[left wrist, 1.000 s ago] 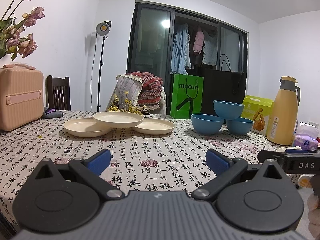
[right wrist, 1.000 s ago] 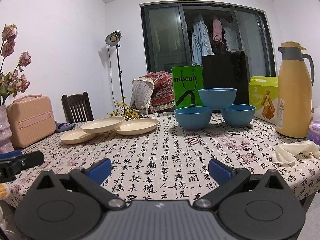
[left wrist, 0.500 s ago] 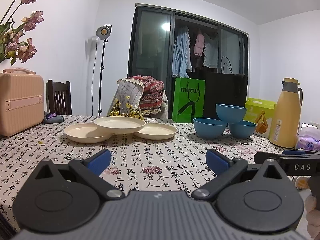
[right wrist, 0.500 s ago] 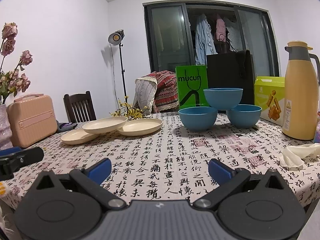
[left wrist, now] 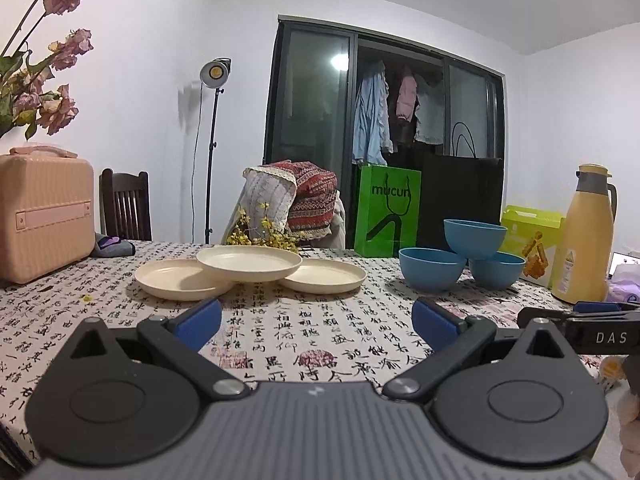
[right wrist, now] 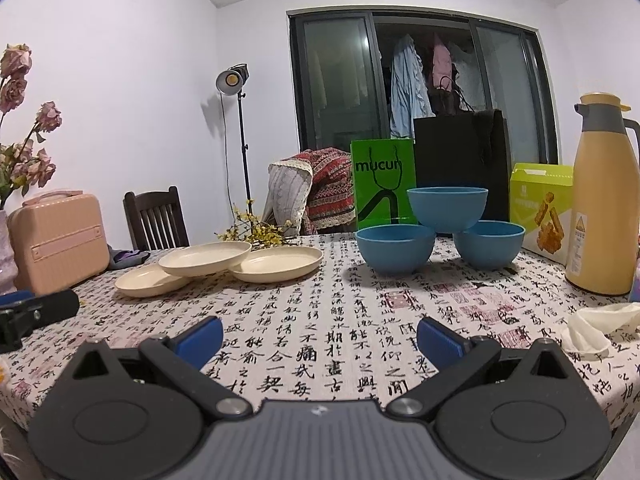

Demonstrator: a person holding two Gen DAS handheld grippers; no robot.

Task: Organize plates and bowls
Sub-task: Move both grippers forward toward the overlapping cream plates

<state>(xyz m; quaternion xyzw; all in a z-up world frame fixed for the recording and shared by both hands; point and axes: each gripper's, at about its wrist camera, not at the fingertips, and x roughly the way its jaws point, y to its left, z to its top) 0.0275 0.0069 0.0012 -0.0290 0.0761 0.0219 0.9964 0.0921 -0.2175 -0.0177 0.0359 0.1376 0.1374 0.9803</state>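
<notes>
Three cream plates lie at mid table: a left plate (left wrist: 178, 281), a right plate (left wrist: 323, 275), and a top plate (left wrist: 249, 262) resting across both. Three blue bowls stand to their right: a left bowl (left wrist: 431, 269), a right bowl (left wrist: 496, 274), and a third bowl (left wrist: 474, 237) perched on the two. My left gripper (left wrist: 316, 320) is open and empty over the near table edge, well short of the plates. My right gripper (right wrist: 319, 336) is also open and empty, facing the plates (right wrist: 205, 258) and bowls (right wrist: 447, 208) from the near edge.
A pink case (left wrist: 42, 216) and dried flowers stand at the left. A yellow thermos (right wrist: 604, 204), a green snack box (right wrist: 544, 204) and a crumpled white cloth (right wrist: 596, 324) sit at the right. Green and black bags (left wrist: 388, 210) and a chair (left wrist: 126, 206) line the far side.
Both grippers have dropped lower and drawn slightly closer to the table, so the plates and bowls sit nearer the horizon. Nothing on the table has moved; both stay open.
</notes>
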